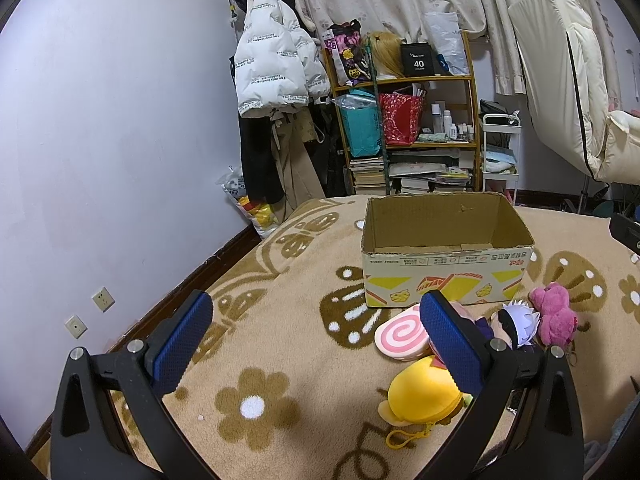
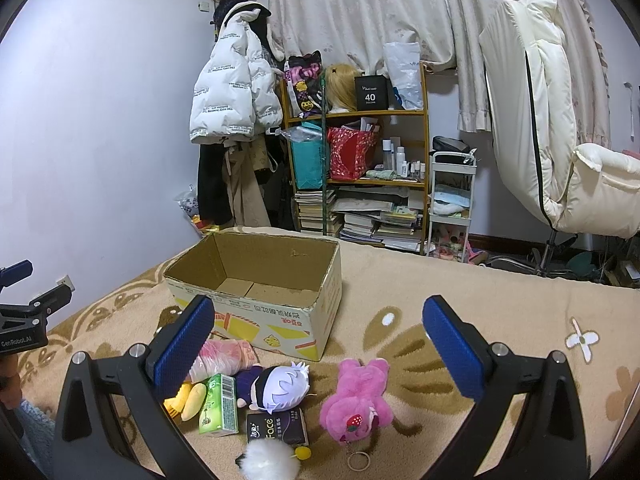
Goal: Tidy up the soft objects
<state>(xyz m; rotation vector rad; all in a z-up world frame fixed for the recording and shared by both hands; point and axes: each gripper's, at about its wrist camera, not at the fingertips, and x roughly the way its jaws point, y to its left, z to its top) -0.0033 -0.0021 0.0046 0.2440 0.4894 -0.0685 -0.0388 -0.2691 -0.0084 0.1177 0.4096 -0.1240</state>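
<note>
Soft toys in a loose row on the patterned blanket (image 2: 460, 280), both tongs spread wide and holding nothing

Nearest in the right view: white fluffy pompom (image 2: 267, 460), dark tissue pack (image 2: 278, 426), green tissue pack (image 2: 218, 405); just behind, yellow plush (image 1: 422, 394), white-haired doll (image 2: 276, 386) lying on its side, pink bear (image 2: 358, 398) face up with a strawberry patch, pink swirl cushion (image 1: 398, 336); beyond, open cardboard box (image 2: 256, 300). Left gripper (image 1: 316, 344) and right gripper (image 2: 318, 348) above the blanket
</note>
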